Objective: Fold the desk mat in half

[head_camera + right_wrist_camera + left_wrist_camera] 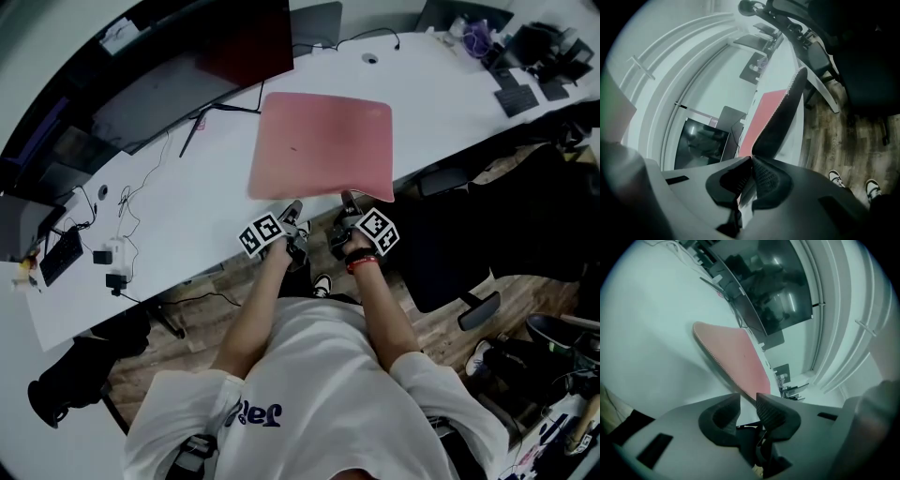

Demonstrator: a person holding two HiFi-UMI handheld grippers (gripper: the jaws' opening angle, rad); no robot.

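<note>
With your right hand-held gripper (751, 161) clamped on the near corner of the desk mat (323, 145), close the parted left hand-held gripper (747, 404) on its edge, then lift evenly.

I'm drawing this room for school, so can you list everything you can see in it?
desk mat: one, pink on top and dark underneath, on the desk, one near corner lifted
desk: one, white, curving across the room
monitor: one, dark, at the back of the desk on the left
cables: several, black, on the desk left of the mat
office chair: one, black, right of the person
floor: brown wood, under the desk
shoes: two, white, on the floor
T-shirt: one, white, on the person
left tool: one, grey, open, at the mat's near edge
right tool: one, grey, shut on the mat's corner
</note>
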